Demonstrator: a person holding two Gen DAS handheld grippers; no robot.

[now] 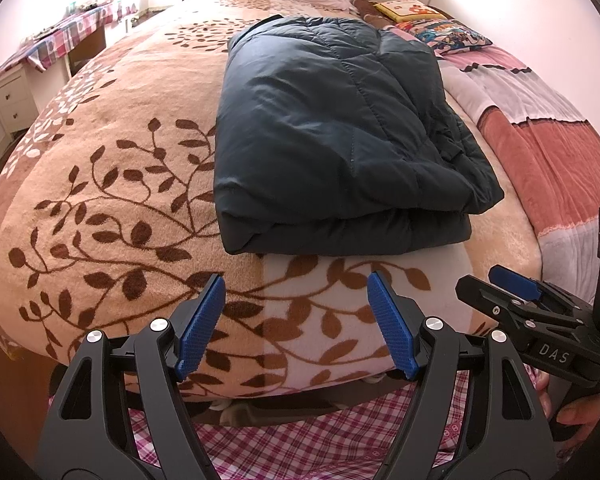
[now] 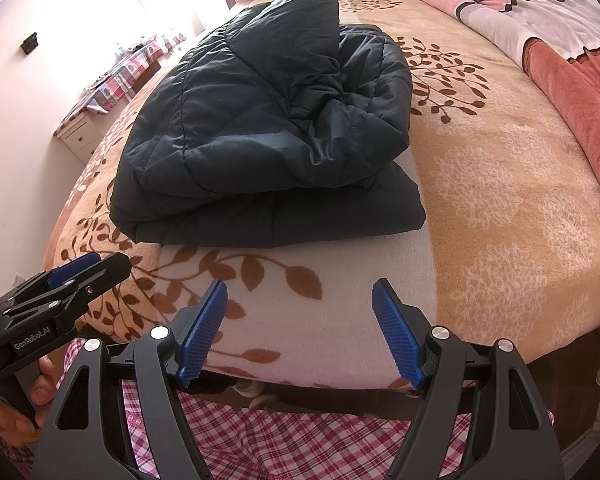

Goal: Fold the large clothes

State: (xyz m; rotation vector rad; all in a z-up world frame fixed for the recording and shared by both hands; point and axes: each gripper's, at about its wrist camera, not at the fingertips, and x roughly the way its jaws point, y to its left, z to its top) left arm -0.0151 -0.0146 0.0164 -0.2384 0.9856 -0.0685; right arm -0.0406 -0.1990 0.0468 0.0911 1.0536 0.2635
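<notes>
A dark navy quilted jacket (image 1: 332, 136) lies folded in a thick stack on the bed; it also shows in the right wrist view (image 2: 268, 132). My left gripper (image 1: 296, 320) is open and empty, held over the bed's near edge, short of the jacket's front fold. My right gripper (image 2: 300, 324) is open and empty, also at the near edge and apart from the jacket. The right gripper shows at the right of the left wrist view (image 1: 516, 292), and the left gripper at the left of the right wrist view (image 2: 80, 276).
The bed is covered by a beige blanket with brown leaf pattern (image 1: 112, 208). A pink and red striped blanket (image 1: 540, 140) and pillows (image 1: 444, 32) lie at the right. A white desk with checked cloth (image 1: 40, 56) stands at the left. Pink checked fabric (image 2: 284, 440) is below the grippers.
</notes>
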